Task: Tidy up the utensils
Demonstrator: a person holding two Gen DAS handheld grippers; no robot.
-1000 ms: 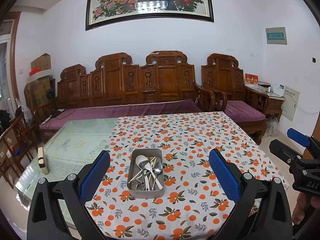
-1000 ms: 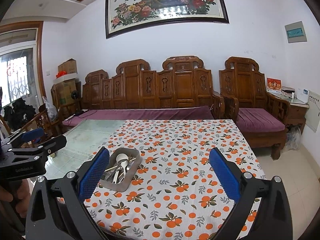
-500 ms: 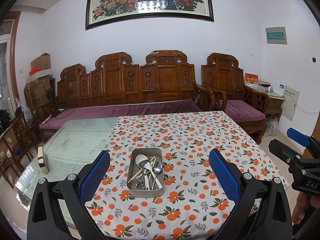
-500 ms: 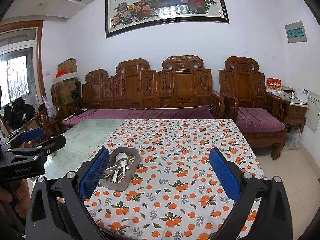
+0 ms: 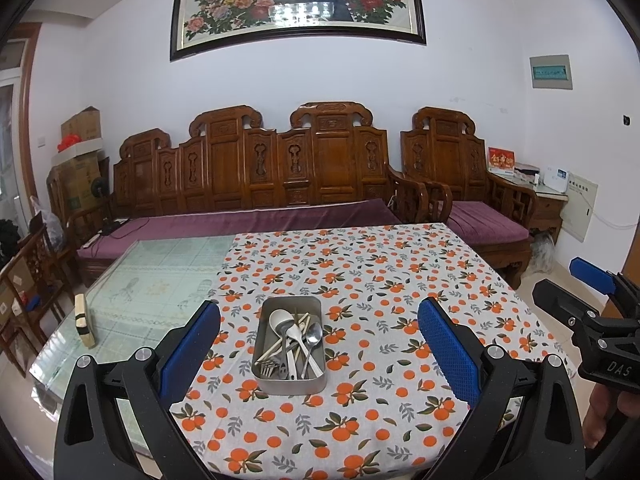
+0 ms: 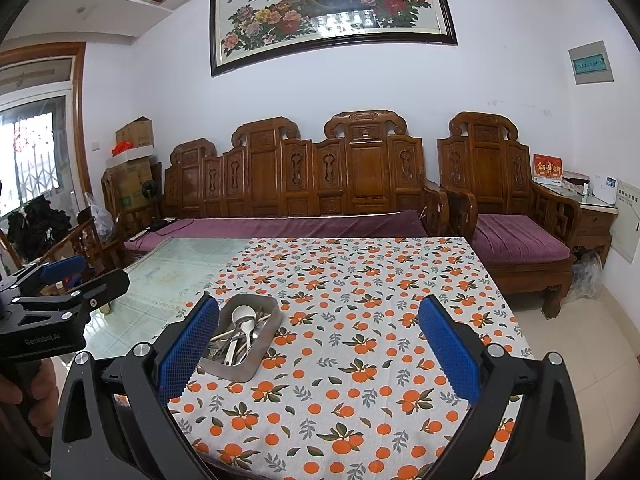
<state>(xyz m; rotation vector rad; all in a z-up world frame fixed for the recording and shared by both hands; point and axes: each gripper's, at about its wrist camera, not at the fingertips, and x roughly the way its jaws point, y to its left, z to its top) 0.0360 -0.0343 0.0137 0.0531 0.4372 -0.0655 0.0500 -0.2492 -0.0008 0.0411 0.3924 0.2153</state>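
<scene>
Left wrist view shows almost nothing changed since 1 second ago: left gripper (image 5: 319,344) and right gripper (image 6: 319,344) remain spread wide and empty, utensils (image 5: 294,344) untouched in the tin (image 5: 280,385).

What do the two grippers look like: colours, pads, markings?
Both match: black angular frames with silver bolt heads and blue mesh-textured pads. Left gripper has pale "GenRobot.AI" lettering on its body, seen from the right wrist view; right gripper shows "DAS" in the left wrist view. No cables or sleeves visible.
</scene>
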